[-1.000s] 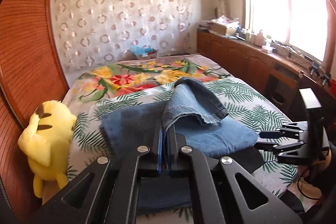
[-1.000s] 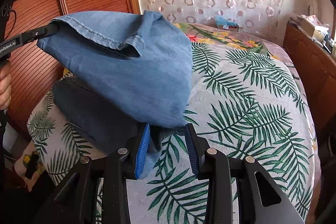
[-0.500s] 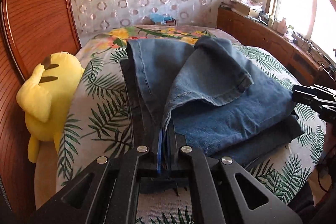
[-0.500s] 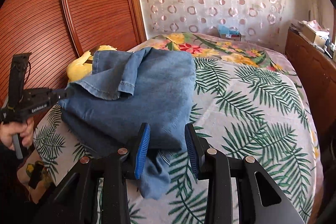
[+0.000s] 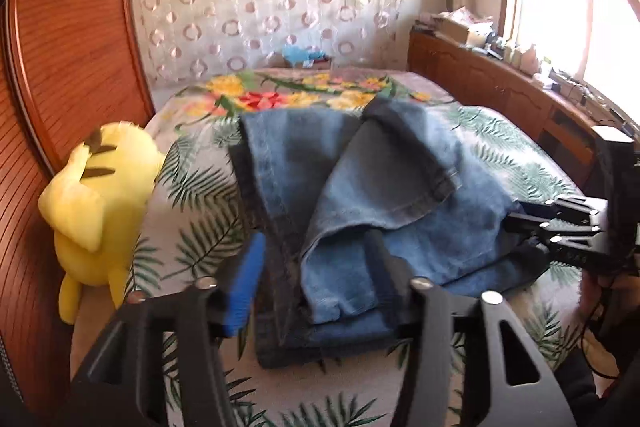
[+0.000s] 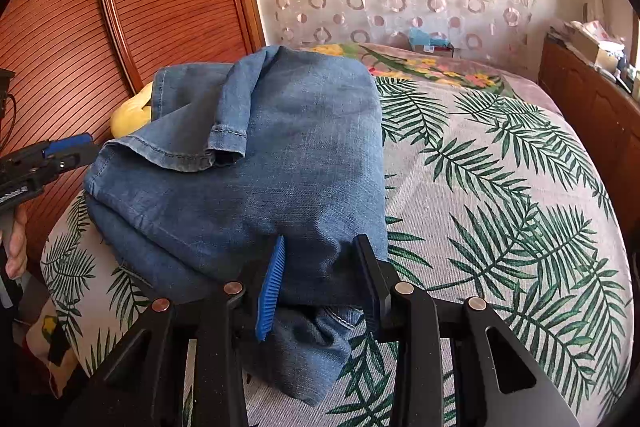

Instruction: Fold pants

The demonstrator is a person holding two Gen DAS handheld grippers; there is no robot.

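Note:
The blue denim pants lie folded in a thick bundle on the bed, with a hemmed leg end turned over on top. My left gripper is open, its jaws either side of the bundle's near edge, holding nothing. My right gripper is open too, its jaws straddling the bundle's other edge. Each gripper shows in the other's view: the right one at the pants' right side, the left one at the far left.
The bed has a palm-leaf and flower cover. A yellow plush toy sits at the bed's left edge against the wooden headboard. A wooden cabinet with clutter runs under the window on the right.
My left gripper has opened and let go of the pant leg, which now rests on the bundle. The right gripper has stayed open at the bundle's edge.

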